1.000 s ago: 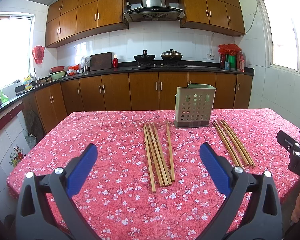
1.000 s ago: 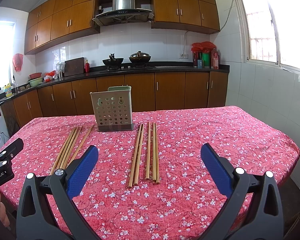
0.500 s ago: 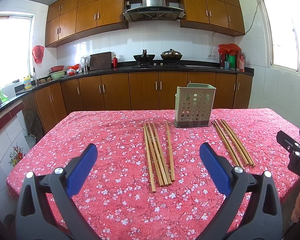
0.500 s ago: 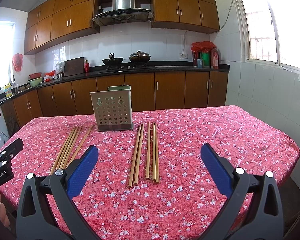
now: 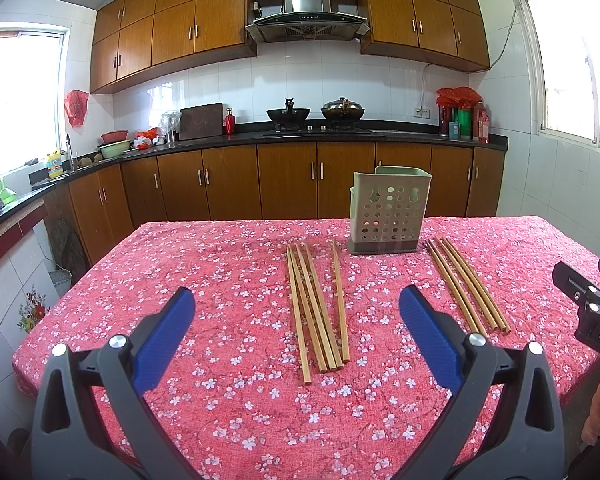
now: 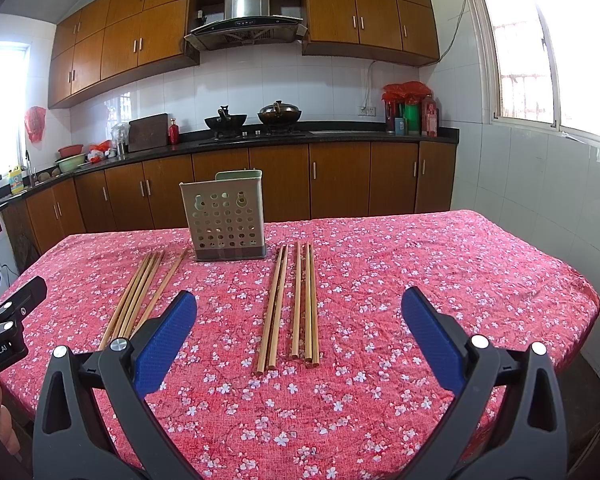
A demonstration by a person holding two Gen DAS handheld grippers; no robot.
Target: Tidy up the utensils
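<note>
Left gripper (image 5: pixel 296 328): jaws spread wide, holding nothing, low in the frame above the red floral tablecloth (image 5: pixel 220 264); right gripper (image 6: pixel 298 330): likewise wide apart and empty; perforated green utensil holder (image 5: pixel 388 210): upright, centre right of the left view; 2 groups of wooden chopsticks (5 each): left chopstick group (image 5: pixel 318 304) at centre, right chopstick group (image 5: pixel 466 284) at right, both flat on the cloth.

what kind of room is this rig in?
A home kitchen, most likely: range hood above two woks on a hob, wooden cabinets along a dark countertop, and a table under a floral cloth.
</note>
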